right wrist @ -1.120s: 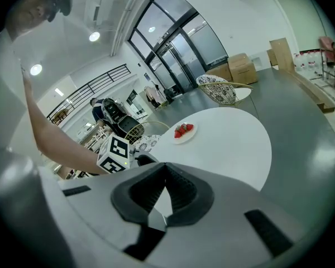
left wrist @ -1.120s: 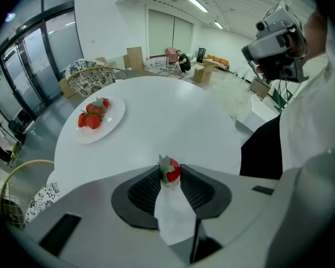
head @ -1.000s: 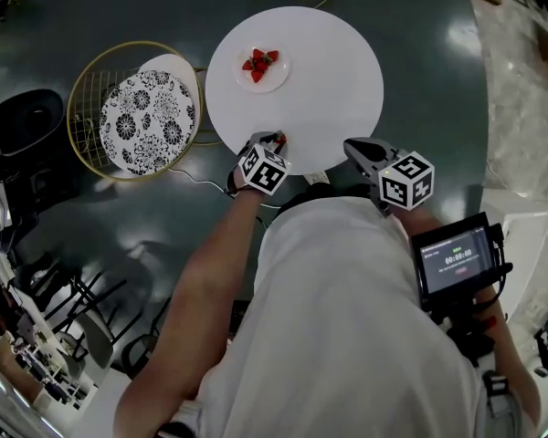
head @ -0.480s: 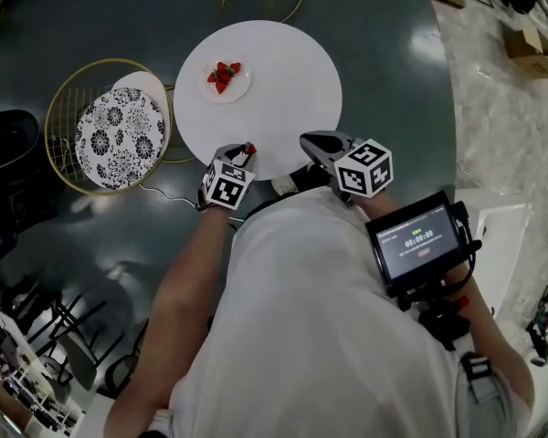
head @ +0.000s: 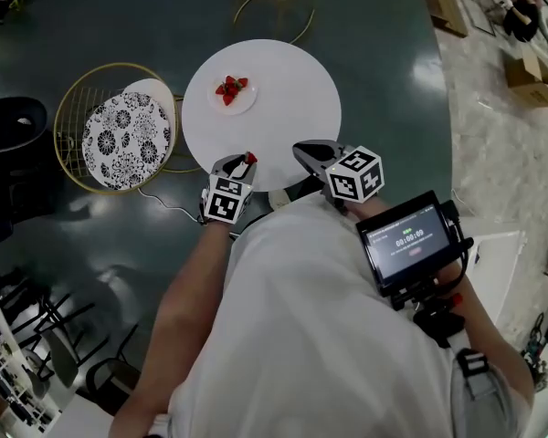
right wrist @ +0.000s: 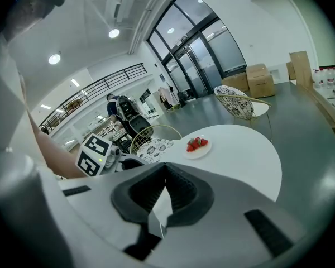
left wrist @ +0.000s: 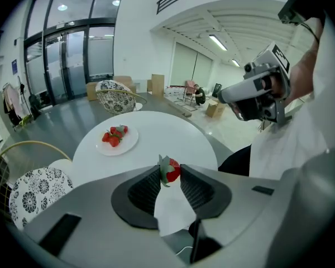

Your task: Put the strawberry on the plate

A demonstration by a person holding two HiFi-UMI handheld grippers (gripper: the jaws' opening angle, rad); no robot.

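Strawberry [left wrist: 172,171] is pinched betw. the tips of my left gripper [left wrist: 170,173], leaf end to the left pad, red flesh to the right. It looks lifted clear of the tabletop [head: 297,108]. The fingers [left wrist: 194,184] stand fairly wide, but they're clamped on the berry, not free.

Plate [left wrist: 132,144] lies ahead of the fingers & off to their left, well apart, w/ a few other berries [left wrist: 114,137] on it.

Step in hand, I'd say: carry it over. To do it well:
- Light squeeze only, since soft fruit bruises.
- Bring the tips over a bare bit of plate beside the pile.
- Go low, then open, so it can't roll off the rim.

My right gripper [right wrist: 165,164] hangs beside the left one, fingers together at the tips, nothing in them. It should give the path room.
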